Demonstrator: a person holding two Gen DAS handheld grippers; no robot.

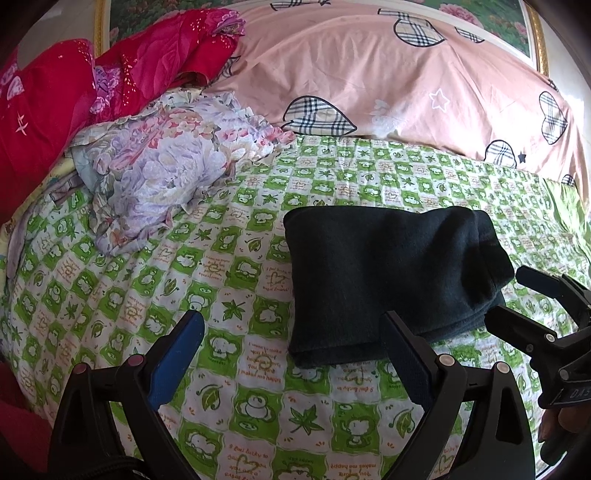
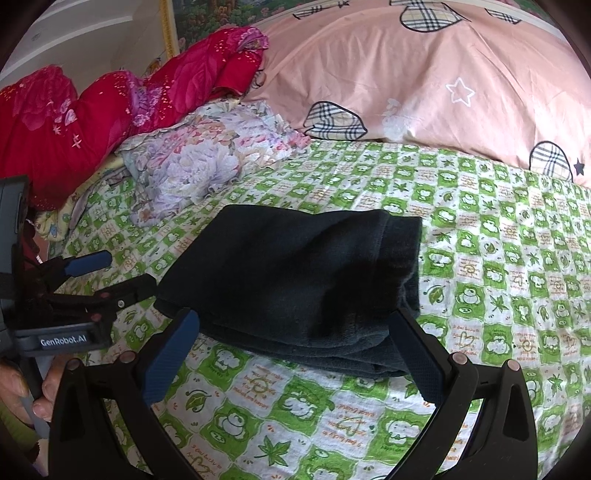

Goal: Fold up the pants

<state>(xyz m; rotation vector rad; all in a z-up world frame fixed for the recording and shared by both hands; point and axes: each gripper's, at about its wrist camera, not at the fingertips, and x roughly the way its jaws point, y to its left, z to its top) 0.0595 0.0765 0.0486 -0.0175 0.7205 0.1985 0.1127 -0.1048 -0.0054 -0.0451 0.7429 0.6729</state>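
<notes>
The dark navy pants (image 1: 388,280) lie folded into a thick, compact rectangle on the green-and-white checked bedsheet (image 1: 229,369); they also show in the right wrist view (image 2: 295,280). My left gripper (image 1: 295,332) is open and empty, just in front of the bundle's near left corner; it also shows at the left of the right wrist view (image 2: 122,273). My right gripper (image 2: 295,332) is open and empty, its fingers on either side of the bundle's near edge; it also shows at the right of the left wrist view (image 1: 517,295).
A crumpled floral cloth (image 1: 162,173) lies at the back left of the bed. Red bedding (image 1: 74,103) is piled behind it. A pink quilt with plaid hearts (image 1: 406,81) runs along the back. A framed picture (image 1: 509,22) hangs behind.
</notes>
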